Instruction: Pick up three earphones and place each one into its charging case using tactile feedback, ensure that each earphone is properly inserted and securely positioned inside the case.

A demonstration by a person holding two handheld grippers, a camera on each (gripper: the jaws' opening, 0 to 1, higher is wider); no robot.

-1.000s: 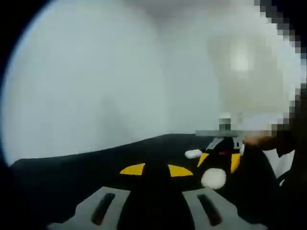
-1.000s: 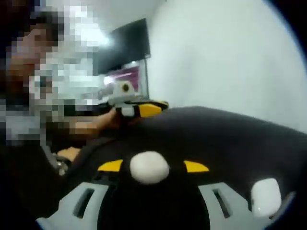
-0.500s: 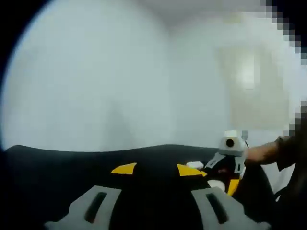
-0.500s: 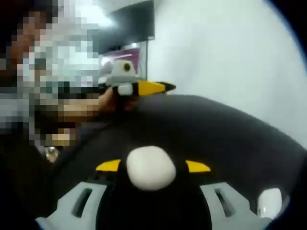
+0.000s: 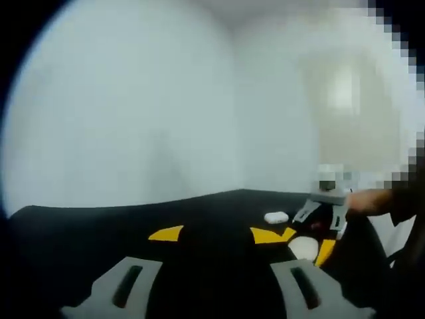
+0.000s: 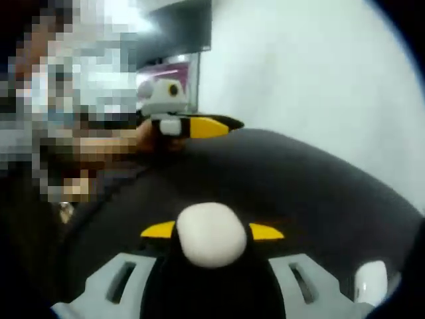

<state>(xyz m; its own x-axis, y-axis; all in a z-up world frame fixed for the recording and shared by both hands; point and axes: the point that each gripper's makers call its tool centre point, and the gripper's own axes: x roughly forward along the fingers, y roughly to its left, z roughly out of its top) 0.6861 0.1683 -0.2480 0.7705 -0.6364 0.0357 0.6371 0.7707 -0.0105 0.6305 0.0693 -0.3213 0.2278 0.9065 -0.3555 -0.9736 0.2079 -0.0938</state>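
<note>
So the right gripper (image 6: 211, 232) has a white rounded charging case (image 6: 210, 234) sitting right between its two yellow-tipped jaws, dead centre in the right gripper view. The jaw tips poke out on either side of it and the case looks pinched between them, so I'd call the jaws clamped on it. It's held just above a black table (image 6: 312, 193). Down in the lower right of that view there's a second white case (image 6: 370, 280) lying on the table, well apart from the jaws.

Over in the left gripper view, the left gripper (image 5: 219, 234) has its jaws spread apart with only bare black table (image 5: 80, 232) between the yellow tips. Nothing is in them. To the right you can see the right gripper (image 5: 319, 229) coming in, held by a hand (image 5: 372, 199), with the white charging case (image 5: 305, 248) at its tips. Just beyond it a small white earphone (image 5: 275, 216) lies on the table, near the right jaw tip of the left gripper but not between the jaws.

The left gripper (image 6: 199, 126) also shows in the right gripper view, upper left, yellow tips pointing right, gripped by a hand (image 6: 116, 149). Everything's pretty blurry, so I can't tell whether the case lid is up or down.
</note>
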